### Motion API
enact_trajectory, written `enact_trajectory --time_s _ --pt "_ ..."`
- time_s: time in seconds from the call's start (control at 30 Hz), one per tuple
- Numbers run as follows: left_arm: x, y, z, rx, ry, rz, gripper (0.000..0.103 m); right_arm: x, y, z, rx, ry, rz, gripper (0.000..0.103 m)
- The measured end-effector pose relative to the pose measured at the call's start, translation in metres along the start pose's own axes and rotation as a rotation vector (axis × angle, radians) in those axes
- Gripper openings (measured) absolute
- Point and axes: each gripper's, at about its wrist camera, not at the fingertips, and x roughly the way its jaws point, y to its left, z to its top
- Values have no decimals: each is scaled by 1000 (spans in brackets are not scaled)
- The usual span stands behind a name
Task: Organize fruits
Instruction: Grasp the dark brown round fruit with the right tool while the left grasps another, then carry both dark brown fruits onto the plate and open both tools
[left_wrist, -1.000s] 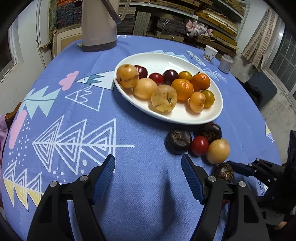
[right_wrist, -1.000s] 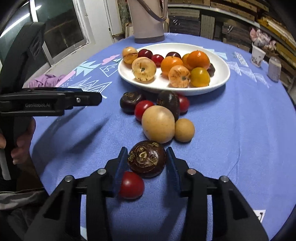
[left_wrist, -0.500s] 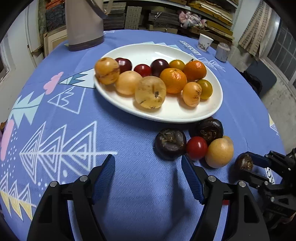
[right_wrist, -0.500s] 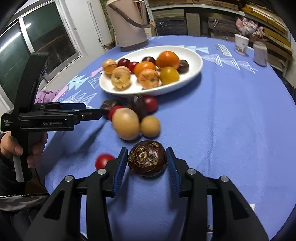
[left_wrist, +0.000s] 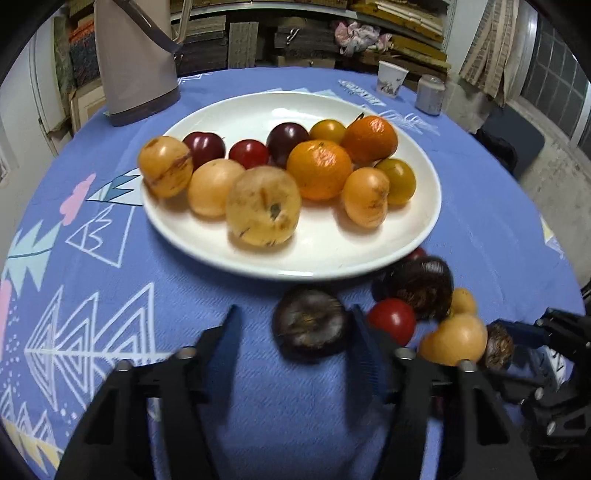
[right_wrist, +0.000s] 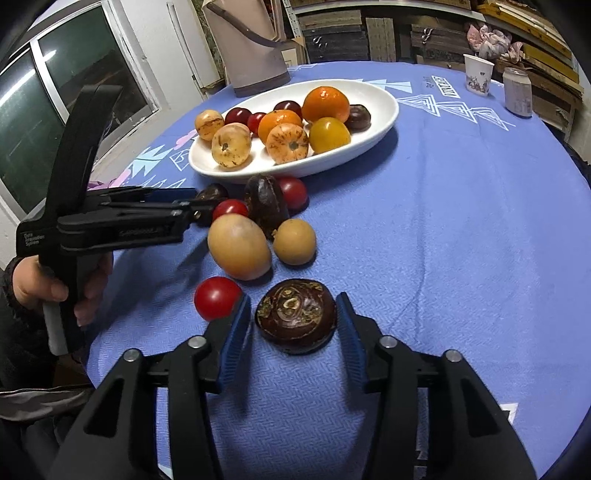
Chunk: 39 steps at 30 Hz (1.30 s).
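A white plate (left_wrist: 332, 266) (right_wrist: 384, 122) holds several orange, tan, yellow and dark red fruits. In front of it on the blue cloth lie loose fruits: a red tomato (left_wrist: 391, 319), a tan fruit (left_wrist: 452, 339) and a dark one (left_wrist: 421, 284). My left gripper (left_wrist: 294, 308) straddles a dark brown fruit (left_wrist: 312, 323). Its jaws are closing, with a gap still on the left side. My right gripper (right_wrist: 292, 297) has another dark brown fruit (right_wrist: 295, 315) between its jaws. They are opening, and the fruit rests on the cloth. A red tomato (right_wrist: 218, 297) lies just left of it.
A tall beige jug (left_wrist: 136, 62) (right_wrist: 251, 48) stands behind the plate. A paper cup (right_wrist: 478, 74) and a small can (right_wrist: 517, 92) stand at the far right. A hand (right_wrist: 55, 288) holds the left gripper's handle. The table's round edge runs close on the right.
The left gripper came forward to the loose fruits, and its jaws narrowed around a dark fruit. The right gripper's pads have drawn away from the dark fruit they were shut on.
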Motion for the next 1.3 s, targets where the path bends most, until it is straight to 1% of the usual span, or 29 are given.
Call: enact_trajectory --time_s 0.07,0.13,0.17,0.2,0.23,0.3,0.43,0.57,0.73,0.9,1.07,1.3 --pt "1 0 0 -3 -6 5 50 1 4 -1 -15 -1 -9 53" --pt "0 -1 -2 12 -16 17 47 2 7 -1 -35 -3 -24 53" --pt "0 -2 -3 17 -21 21 44 2 7 -1 -40 -4 -28 50" --pt "-1 -3 -5 20 -26 21 42 2 7 -1 -41 -4 -40 45" --pt "-3 -2 -6 16 -25 21 42 1 6 0 -38 -2 -35 43" --pt "-5 -1 -7 2 -18 14 42 0 4 1 -22 2 -2 43" --pt "-13 4 -12 -26 1 1 42 -8 4 3 -19 -17 8 43" --pt "-25 13 -15 -50 12 -40 42 -16 3 5 -22 -31 4 43" --pt "-43 21 -16 -66 -12 -29 42 -26 -1 6 -13 -50 -1 43" --pt "-62 19 -14 -38 -37 -23 42 -38 -5 12 -17 -79 -10 43" --pt "-79 18 -4 -25 -72 -16 42 -54 -6 34 -40 -144 -10 43" --pt "-95 20 31 1 -128 3 42 -66 1 76 -88 -223 3 44"
